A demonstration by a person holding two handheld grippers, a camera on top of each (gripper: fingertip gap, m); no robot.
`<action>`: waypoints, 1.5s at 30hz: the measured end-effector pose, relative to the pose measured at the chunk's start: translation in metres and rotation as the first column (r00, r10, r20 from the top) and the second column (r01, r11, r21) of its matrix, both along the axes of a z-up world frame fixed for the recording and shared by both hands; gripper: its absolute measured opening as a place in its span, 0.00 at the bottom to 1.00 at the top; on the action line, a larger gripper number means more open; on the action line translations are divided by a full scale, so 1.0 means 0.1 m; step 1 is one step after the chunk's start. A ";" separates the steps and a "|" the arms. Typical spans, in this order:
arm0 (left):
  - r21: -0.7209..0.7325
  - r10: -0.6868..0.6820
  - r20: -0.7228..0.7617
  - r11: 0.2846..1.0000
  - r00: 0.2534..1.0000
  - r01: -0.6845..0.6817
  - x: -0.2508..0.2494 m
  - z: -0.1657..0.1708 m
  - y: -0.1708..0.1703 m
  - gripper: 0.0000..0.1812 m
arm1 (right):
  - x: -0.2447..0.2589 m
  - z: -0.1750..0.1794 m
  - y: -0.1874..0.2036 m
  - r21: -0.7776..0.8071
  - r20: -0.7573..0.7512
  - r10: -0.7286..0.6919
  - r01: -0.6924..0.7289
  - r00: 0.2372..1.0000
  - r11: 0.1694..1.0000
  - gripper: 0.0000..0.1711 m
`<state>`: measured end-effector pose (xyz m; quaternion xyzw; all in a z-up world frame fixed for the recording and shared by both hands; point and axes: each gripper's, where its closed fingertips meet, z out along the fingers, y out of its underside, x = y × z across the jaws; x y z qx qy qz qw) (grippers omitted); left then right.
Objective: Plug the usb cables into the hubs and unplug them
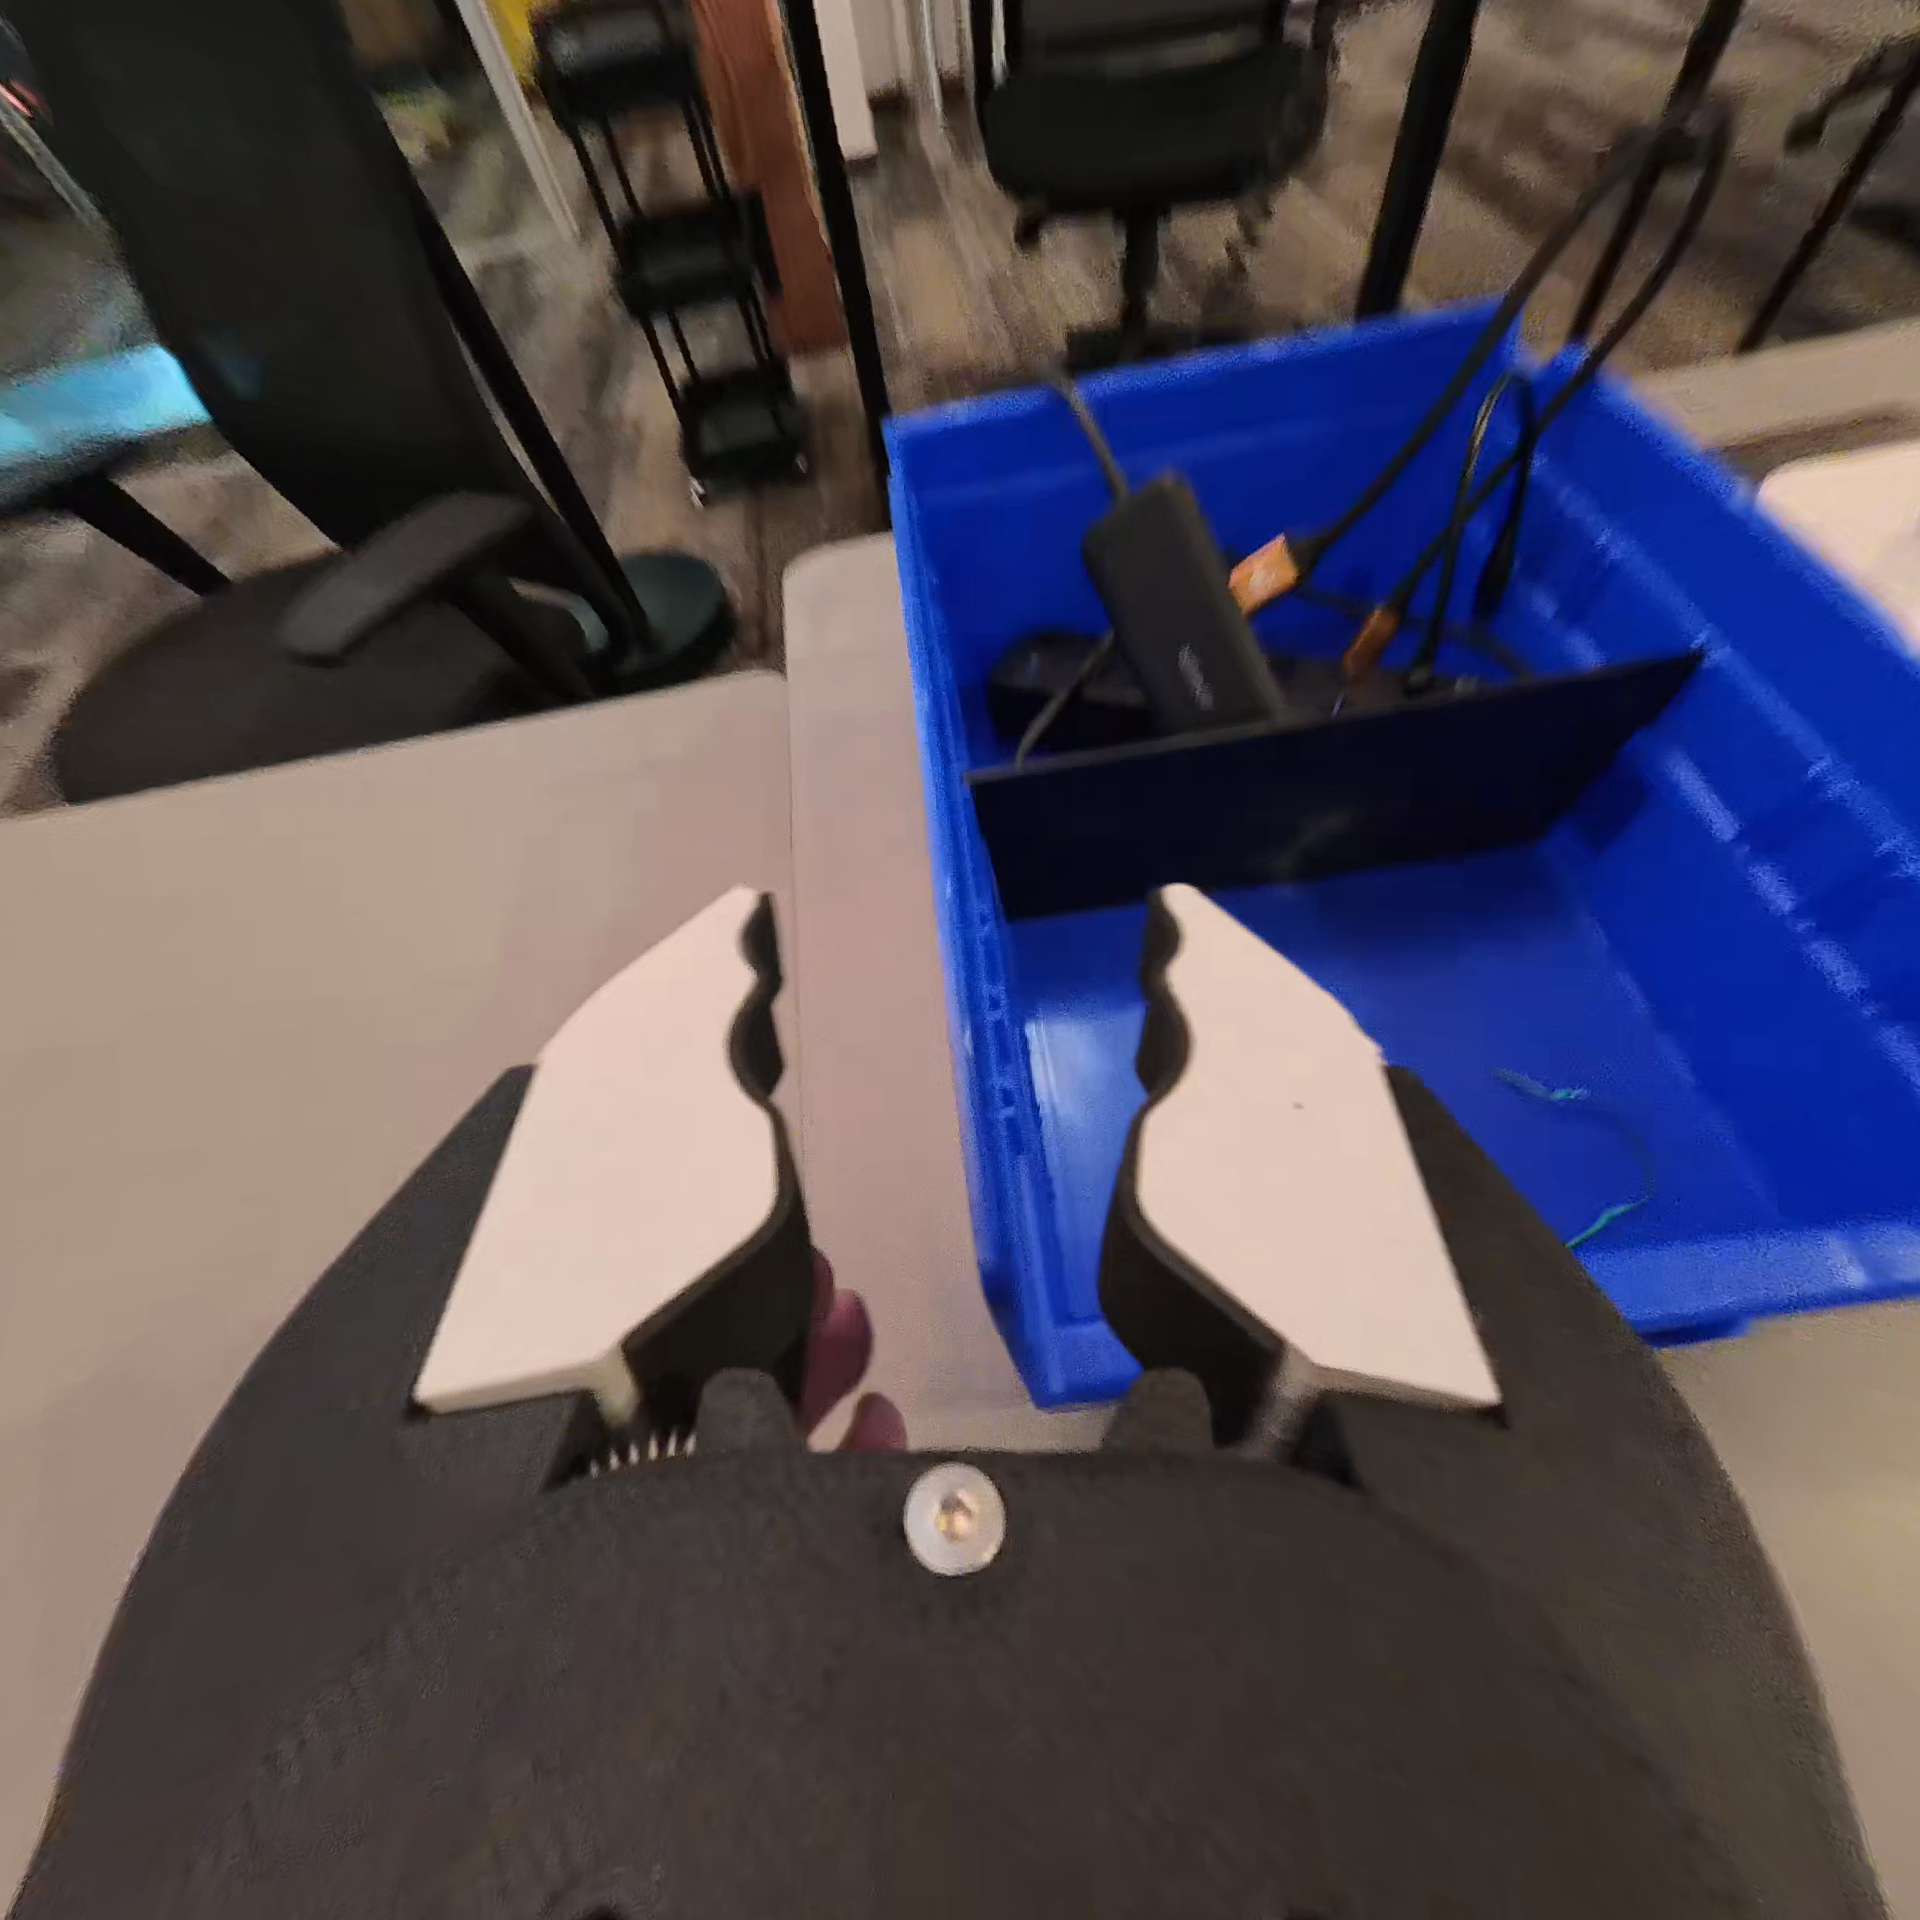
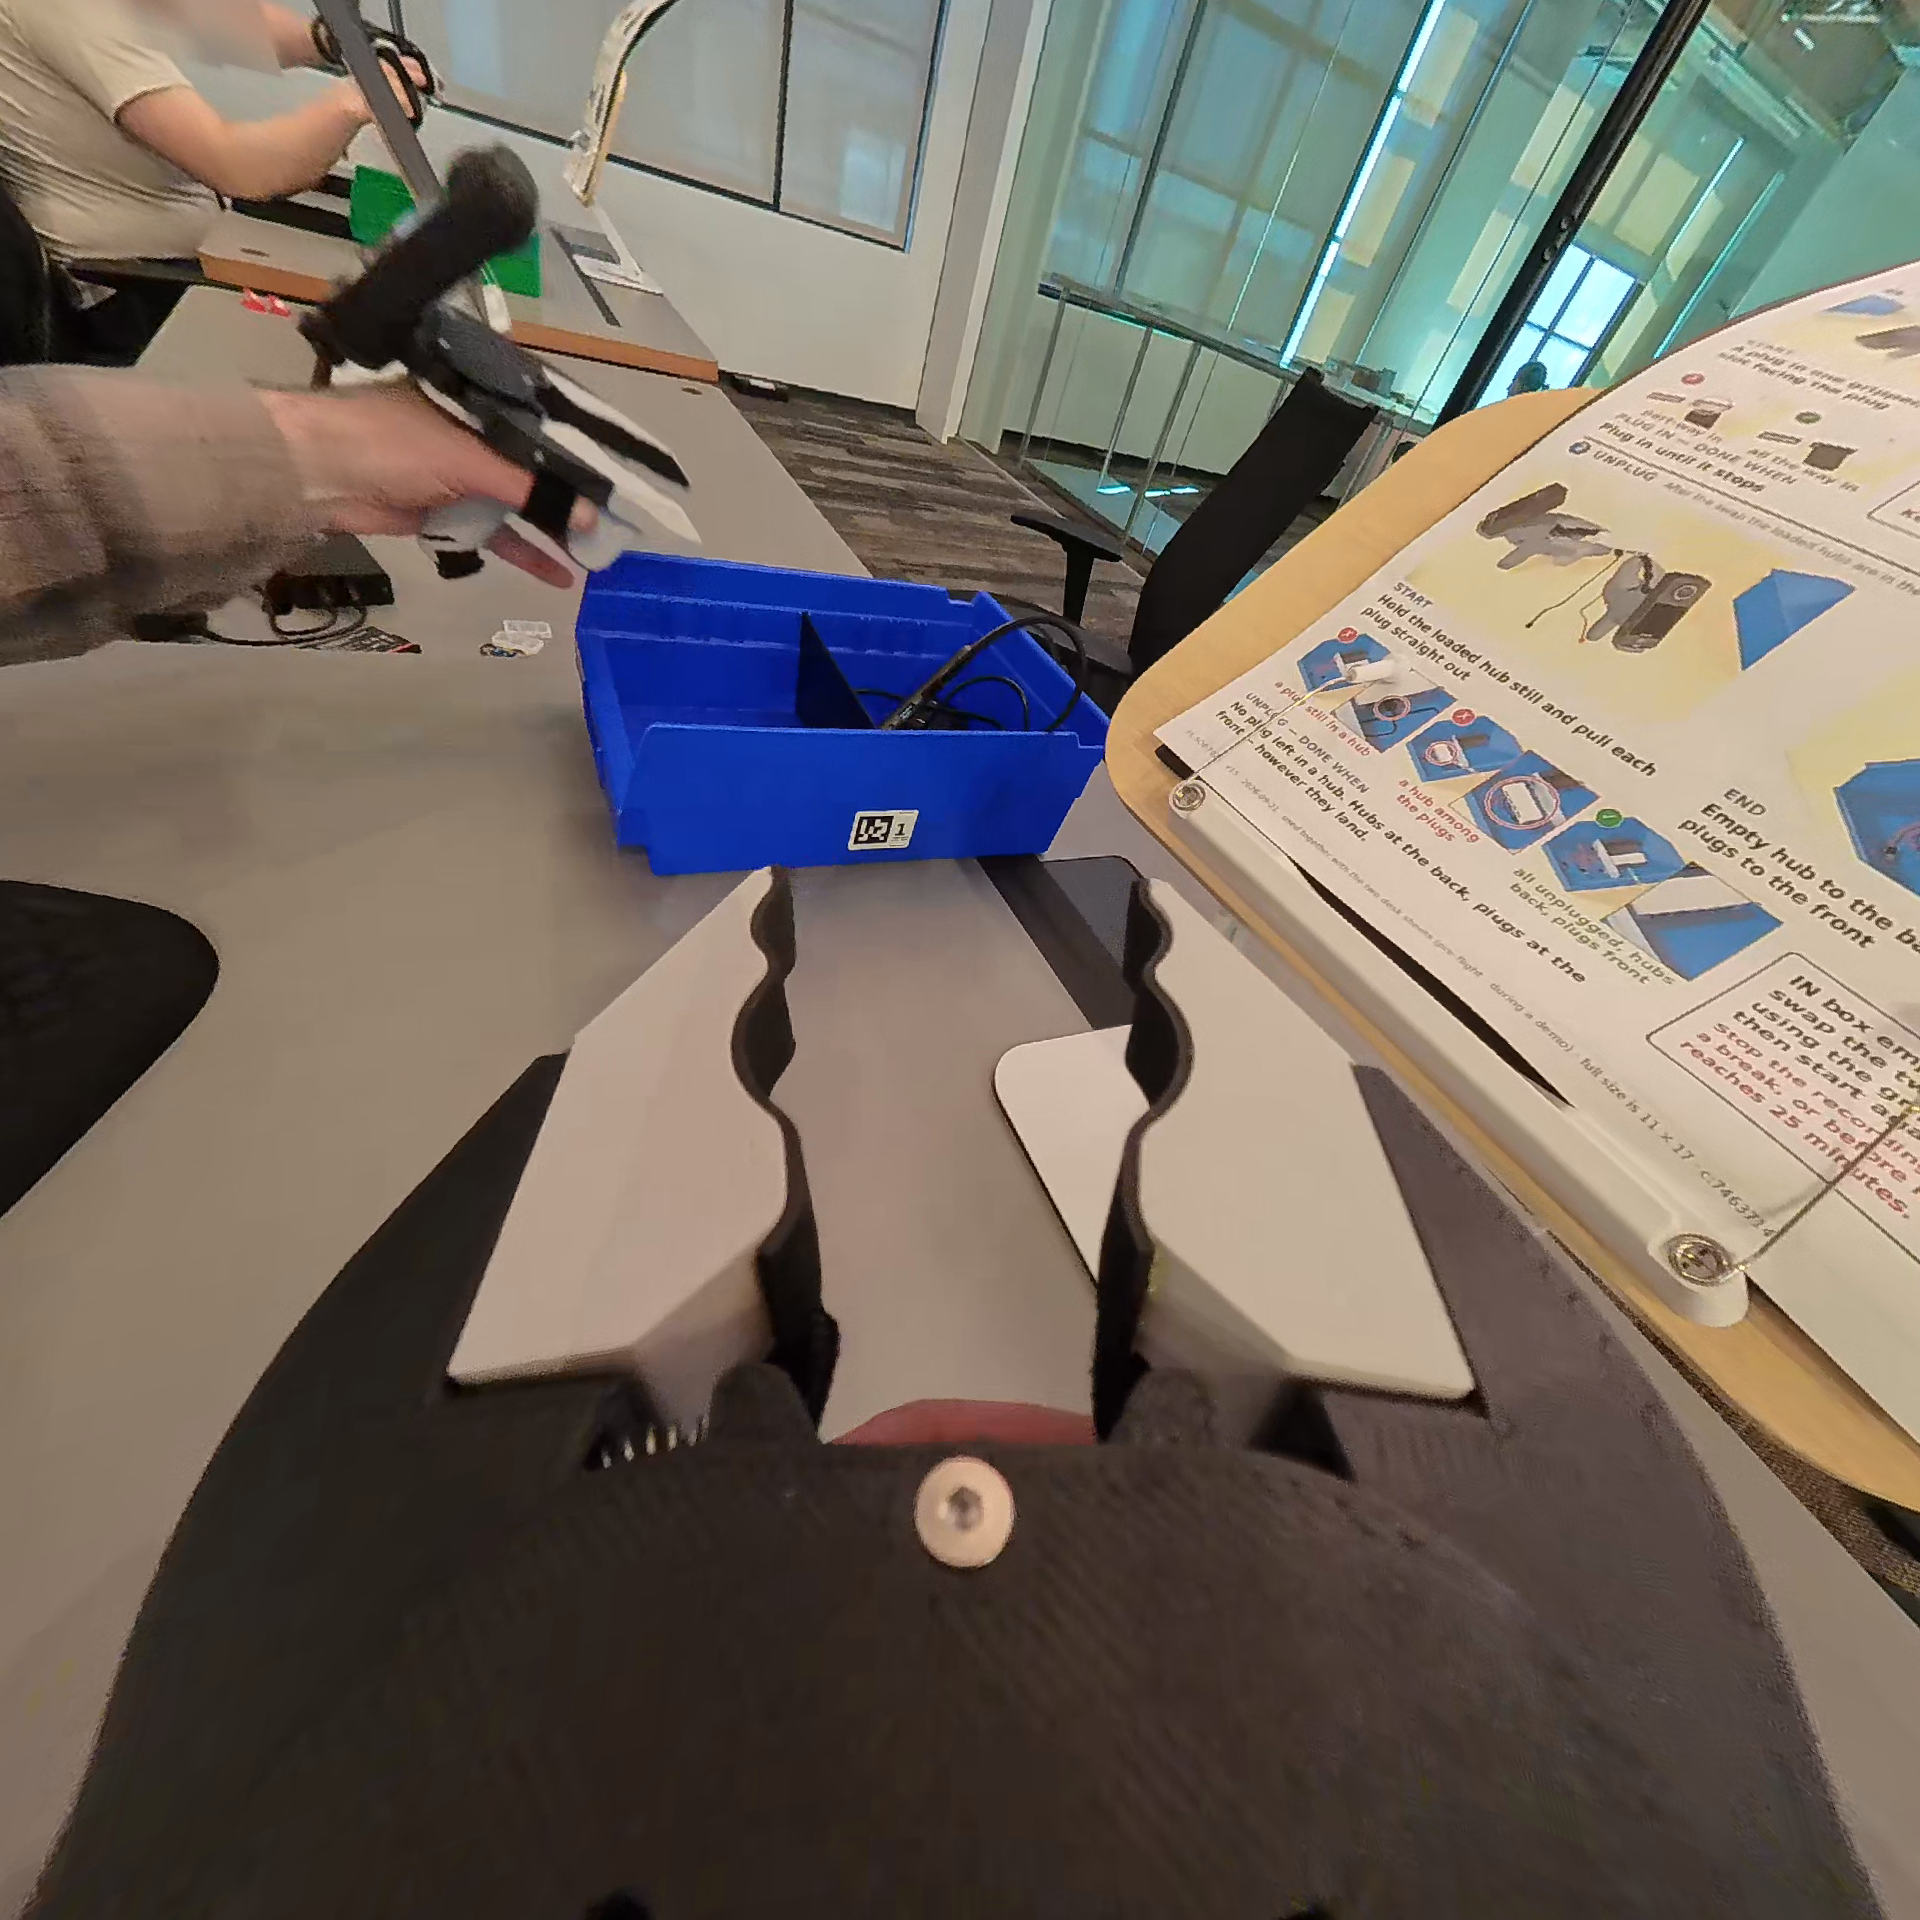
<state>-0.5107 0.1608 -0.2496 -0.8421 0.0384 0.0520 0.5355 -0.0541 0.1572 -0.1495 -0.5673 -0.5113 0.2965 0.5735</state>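
Note:
A blue bin [image 1: 1766,810] stands on the grey table, split by a dark divider [image 1: 1320,800]. In its far compartment a black USB hub [image 1: 1184,603] leans upright among black cables with orange-tagged plugs [image 1: 1262,571]. The near compartment holds only a thin green wire [image 1: 1600,1164]. My left gripper [image 1: 961,904] is open and empty, above the bin's near left wall. In the right wrist view the bin [image 2: 831,769] is farther off with the hub [image 2: 925,696] inside. My right gripper [image 2: 961,894] is open and empty, low over the table before the bin. The left gripper [image 2: 582,468] hovers above the bin's left end.
A tilted wooden board with a printed instruction sheet [image 2: 1558,831] stands at the right. A white card [image 2: 1060,1101] lies on the table under my right gripper. Black devices and cables [image 2: 312,603] lie on the table at the left. Office chairs [image 1: 312,644] stand beyond the table edge.

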 end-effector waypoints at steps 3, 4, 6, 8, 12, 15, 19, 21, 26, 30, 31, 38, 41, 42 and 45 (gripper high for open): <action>0.153 -0.008 -0.079 0.988 0.997 0.020 0.38 0.58 -0.10 0.50 | 0.02 0.03 0.01 0.005 -0.016 -0.001 0.001 1.000 1.000 0.38; 0.226 -0.026 -0.122 0.973 0.992 0.053 0.60 0.81 -0.12 0.48 | 0.02 0.04 0.01 0.004 -0.023 -0.001 0.001 1.000 1.000 0.38; 0.338 -0.088 -0.167 0.931 0.982 0.141 1.17 1.23 -0.12 0.47 | 0.02 0.06 0.02 0.009 -0.031 -0.003 0.003 1.000 1.000 0.39; 0.443 -0.214 -0.158 0.857 0.964 0.263 1.87 1.59 -0.09 0.43 | 0.04 0.09 0.03 0.017 -0.043 -0.013 0.013 0.999 1.000 0.39; 0.686 -0.421 -0.170 0.598 0.891 0.413 3.17 2.18 -0.10 0.24 | 0.09 0.17 0.06 0.034 -0.075 -0.037 0.039 0.997 0.999 0.39; 0.714 -0.513 -0.165 0.527 0.842 0.461 3.80 2.26 0.07 0.23 | 0.17 0.25 0.10 0.030 -0.116 -0.061 0.065 0.991 0.997 0.38; 0.722 -0.506 -0.180 0.515 0.844 0.463 4.13 2.14 0.26 0.23 | 0.28 0.30 0.17 0.010 -0.155 -0.076 0.079 0.985 0.997 0.37; 0.702 -0.521 -0.189 0.521 0.832 0.486 4.21 1.93 0.29 0.23 | 0.33 0.29 0.22 0.009 -0.157 -0.093 0.095 0.983 0.995 0.38; 0.623 -0.500 -0.250 0.573 0.829 0.533 4.17 1.57 0.47 0.22 | 0.39 0.29 0.32 -0.008 -0.198 -0.112 0.113 0.974 0.994 0.38; 0.598 -0.496 -0.297 0.570 0.816 0.563 4.06 1.59 0.44 0.21 | 0.39 0.32 0.34 -0.010 -0.217 -0.113 0.114 0.970 0.993 0.37; 0.601 -0.482 -0.309 0.569 0.820 0.561 4.03 1.62 0.42 0.21 | 0.39 0.36 0.33 -0.009 -0.230 -0.105 0.106 0.968 0.994 0.37; 0.574 -0.460 -0.355 0.580 0.814 0.578 3.99 1.58 0.33 0.20 | 0.27 0.94 0.26 0.029 -0.384 -0.060 0.077 0.921 0.997 0.35; 0.513 -0.450 -0.402 0.611 0.798 0.603 3.98 1.46 0.36 0.20 | 0.11 1.04 0.16 0.077 -0.379 -0.012 0.044 0.925 0.996 0.37; 0.508 -0.442 -0.409 0.616 0.798 0.602 3.96 1.45 0.37 0.20 | 0.05 1.04 0.15 0.090 -0.368 0.000 0.036 0.930 0.995 0.37; 0.519 -0.467 -0.362 0.618 0.806 0.591 3.91 1.45 0.36 0.20 | -0.04 0.94 0.15 0.115 -0.309 0.010 0.027 0.951 0.993 0.38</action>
